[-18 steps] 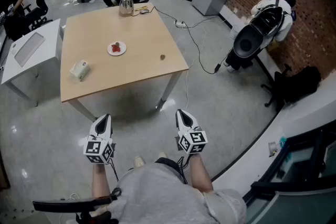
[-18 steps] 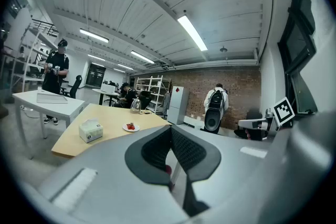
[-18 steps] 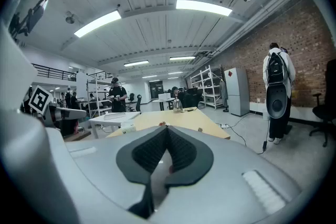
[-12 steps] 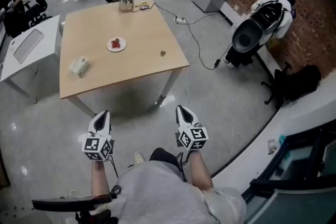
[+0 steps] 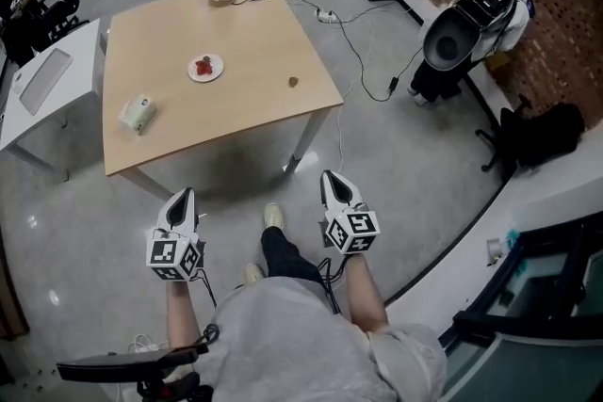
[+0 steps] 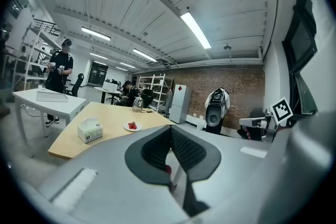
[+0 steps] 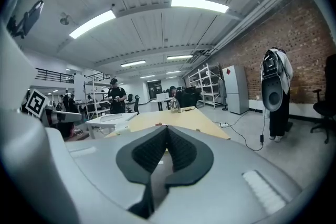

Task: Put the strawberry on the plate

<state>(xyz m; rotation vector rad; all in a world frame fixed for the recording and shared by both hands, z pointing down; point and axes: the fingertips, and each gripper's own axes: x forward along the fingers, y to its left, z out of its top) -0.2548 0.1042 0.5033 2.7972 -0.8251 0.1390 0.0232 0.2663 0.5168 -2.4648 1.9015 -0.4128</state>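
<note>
Grey left tongs (image 5: 183,200) and right tongs (image 5: 337,183) are both clenched empty, well apart from the wooden table (image 5: 254,42).

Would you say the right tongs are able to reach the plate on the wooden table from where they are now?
Probably not yet. The right tongs hang short of the table, with bare floor between, and the plate sits mid-table. Nothing blocks it; a step forward should do.
</note>
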